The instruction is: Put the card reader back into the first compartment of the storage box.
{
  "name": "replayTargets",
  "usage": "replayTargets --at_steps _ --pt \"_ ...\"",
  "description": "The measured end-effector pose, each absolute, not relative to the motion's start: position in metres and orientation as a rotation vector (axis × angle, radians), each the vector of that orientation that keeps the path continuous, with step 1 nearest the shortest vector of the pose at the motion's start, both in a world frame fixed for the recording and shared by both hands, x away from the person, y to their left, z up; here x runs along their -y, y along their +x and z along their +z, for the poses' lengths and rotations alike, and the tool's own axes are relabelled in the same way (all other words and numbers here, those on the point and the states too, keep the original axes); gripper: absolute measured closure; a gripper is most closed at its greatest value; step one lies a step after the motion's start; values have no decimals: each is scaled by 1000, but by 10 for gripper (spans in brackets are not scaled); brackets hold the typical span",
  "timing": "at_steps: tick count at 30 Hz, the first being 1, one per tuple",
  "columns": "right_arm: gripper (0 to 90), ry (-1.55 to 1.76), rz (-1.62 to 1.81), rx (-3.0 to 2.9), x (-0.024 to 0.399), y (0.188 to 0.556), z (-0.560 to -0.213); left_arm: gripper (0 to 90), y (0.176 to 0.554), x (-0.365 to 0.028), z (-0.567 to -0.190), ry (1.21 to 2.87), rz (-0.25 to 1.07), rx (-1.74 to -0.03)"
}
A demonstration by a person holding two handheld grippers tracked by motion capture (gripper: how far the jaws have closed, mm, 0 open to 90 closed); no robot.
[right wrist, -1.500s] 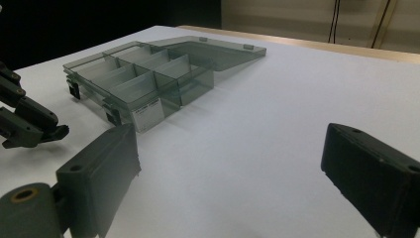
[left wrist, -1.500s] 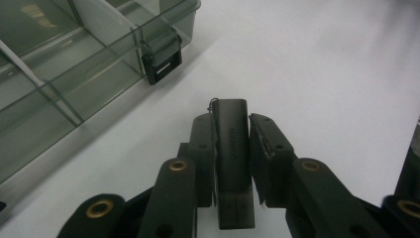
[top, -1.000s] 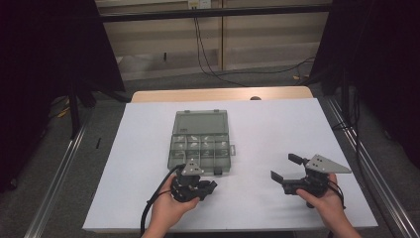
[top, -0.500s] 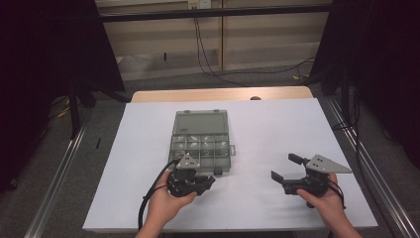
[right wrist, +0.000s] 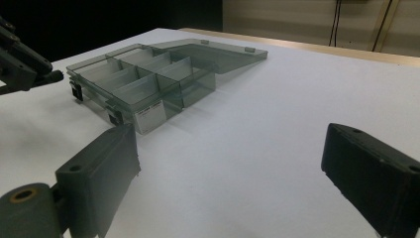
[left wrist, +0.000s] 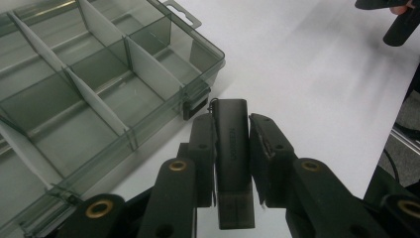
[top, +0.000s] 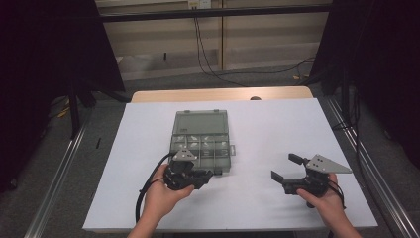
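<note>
Your left gripper is clamped on a small black adapter w/ lettering down its side; vs a sec ago the hand has shifted left and lifted a bit, so the adapter now hangs just off the near right corner of the open organiser box, prob. heading for a compartment. Your right gripper hasn't budged, jaws wide, nothing between them, well right of the box. Hard to read: the adapter's lettering, its lower end is cut off, and the compartments look empty but the smoky plastic hides detail.
</note>
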State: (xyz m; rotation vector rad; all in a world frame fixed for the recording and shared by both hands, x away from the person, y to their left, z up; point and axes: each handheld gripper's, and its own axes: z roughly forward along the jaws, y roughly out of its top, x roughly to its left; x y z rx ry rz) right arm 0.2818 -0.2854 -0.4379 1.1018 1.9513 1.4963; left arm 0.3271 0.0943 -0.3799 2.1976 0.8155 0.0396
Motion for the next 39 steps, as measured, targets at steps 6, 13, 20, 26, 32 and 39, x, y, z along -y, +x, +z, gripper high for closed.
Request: replayTargets --at_steps 6,13,20,26,32,39 --pt "71 1104 1499 -1954 285 282 -438 732 331 -95 -374 2197 38 -826" --pt "72 1103 1498 -1951 286 282 -438 732 336 -98 -367 2197 54 -836" --pt "71 1103 1497 -1956 285 282 -438 732 342 -103 -364 2183 68 -864" --pt "72 1103 1498 -1955 285 282 -438 732 347 -104 -362 2181 77 -876" --pt "72 1099 1497 -1955 285 282 -438 732 352 -105 -360 2183 81 -887" --pt "71 1097 1493 -1960 285 281 -438 732 359 -106 -358 2187 93 -894"
